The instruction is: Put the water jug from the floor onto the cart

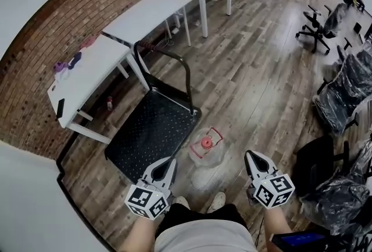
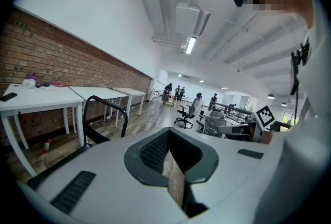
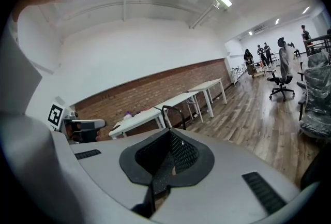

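**Head view.** The left hand-held gripper (image 1: 167, 162) and the right hand-held gripper (image 1: 253, 156) are being held low in front of the person, side by side and well apart. Both are pointing forward over the wooden floor (image 1: 250, 88).

- **Left hand-held gripper:** it is clenched, with its jaws lying together and nothing between them.
- **Right hand-held gripper:** it is likewise clenched and empty.
- **Water jug (image 1: 206, 151):** clear, with a red cap and a reddish handle, it is standing upright on the floor. It is just ahead of the two hand-held grippers and between their lines of pointing, touching neither.
- **Cart (image 1: 152, 128):** its black deck is lying directly ahead of the left hand-held gripper, and the jug is sitting just beside the deck's near right corner. The deck is carrying nothing.
- **Cart handle (image 1: 187, 73):** it is rising at the end of the deck farthest from the hand-held grippers.

Beyond the cart, to the left of the left hand-held gripper, a row of white counters (image 1: 87, 73) is standing against a brick wall (image 1: 35, 70). Small purple items (image 1: 61, 66) are resting on the nearest counter. Far ahead and to the right of the right hand-held gripper, office chairs (image 1: 317, 27) are standing on the floor.
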Available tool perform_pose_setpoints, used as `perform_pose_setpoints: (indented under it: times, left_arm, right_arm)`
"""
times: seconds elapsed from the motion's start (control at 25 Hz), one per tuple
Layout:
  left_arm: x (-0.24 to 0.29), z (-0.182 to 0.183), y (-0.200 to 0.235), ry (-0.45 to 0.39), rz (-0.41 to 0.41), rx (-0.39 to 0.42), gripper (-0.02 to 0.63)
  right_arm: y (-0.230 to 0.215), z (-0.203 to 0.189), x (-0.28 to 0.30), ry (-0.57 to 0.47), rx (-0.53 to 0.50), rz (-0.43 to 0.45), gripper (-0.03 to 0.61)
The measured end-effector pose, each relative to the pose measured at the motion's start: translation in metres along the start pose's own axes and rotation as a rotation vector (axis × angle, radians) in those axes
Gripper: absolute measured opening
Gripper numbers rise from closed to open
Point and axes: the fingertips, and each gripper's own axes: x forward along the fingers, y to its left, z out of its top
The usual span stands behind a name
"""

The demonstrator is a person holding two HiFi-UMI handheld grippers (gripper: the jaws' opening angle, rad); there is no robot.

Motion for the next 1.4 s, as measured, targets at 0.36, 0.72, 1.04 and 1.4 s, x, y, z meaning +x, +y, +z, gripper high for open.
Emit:
perform_pose_setpoints:
  times: [0.36,0.72,1.04,1.4]
  left_arm:
    - [0.008,0.012,0.054,-0.022,0.009,-0.023,-0.002]
    - [-0.017,0.026,0.149,-0.050,-0.025,-0.055,-0.002]
    - [-0.031,0.018,0.190,-0.041,-0.015,-0.077,-0.002]
    - [-0.011,0.003,0.175,-0.026,0.053,-0.081,-0.002]
  right_arm:
    - [0.022,0.009,0.046,0.020,-0.019,0.006,0.002]
    - [0.097,0.013,0.105,0.024,-0.073,-0.037,0.002]
    - [0.127,0.014,0.133,0.035,-0.119,-0.029,0.002]
    - [0.089,-0.003,0.148,0.077,-0.124,0.020,0.002]
